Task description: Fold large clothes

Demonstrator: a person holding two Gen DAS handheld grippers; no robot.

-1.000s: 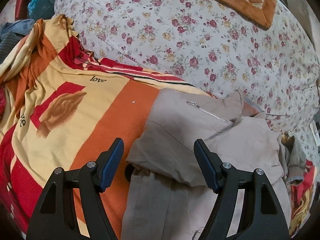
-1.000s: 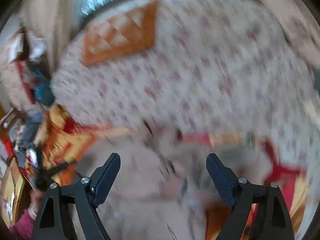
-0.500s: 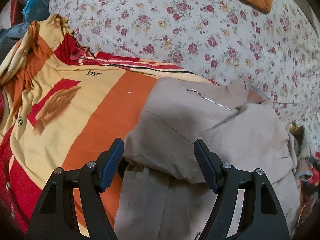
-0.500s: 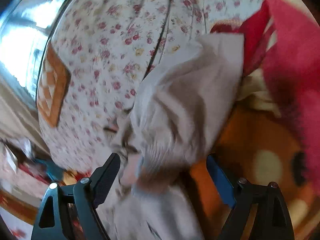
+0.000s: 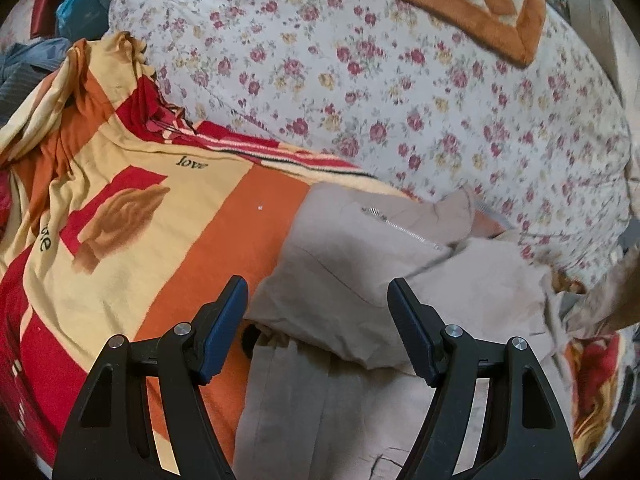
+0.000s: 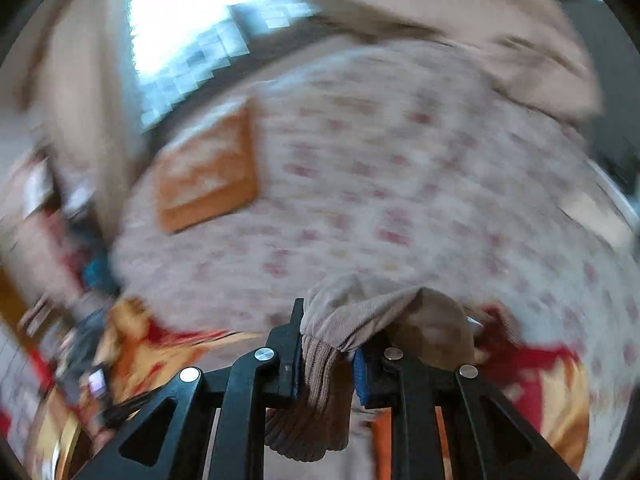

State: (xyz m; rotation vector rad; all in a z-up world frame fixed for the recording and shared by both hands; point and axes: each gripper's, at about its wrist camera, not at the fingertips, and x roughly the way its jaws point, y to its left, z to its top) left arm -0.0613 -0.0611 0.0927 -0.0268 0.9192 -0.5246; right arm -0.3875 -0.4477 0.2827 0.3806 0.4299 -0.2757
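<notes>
A beige jacket with a silver zip lies crumpled on an orange, yellow and red blanket. My left gripper is open and hovers just above the jacket's near left part, holding nothing. My right gripper is shut on the jacket's sleeve, with the ribbed cuff hanging down between the fingers. The right wrist view is blurred by motion. A lifted stretch of beige cloth shows at the right edge of the left wrist view.
A floral quilt bulges behind the jacket, with an orange and cream folded blanket on top. Blue and grey clothes lie at the far left. A window is beyond the bed.
My right gripper has closed on the jacket sleeve cuff and swung up with it. My left gripper stays open over the jacket, almost still.
</notes>
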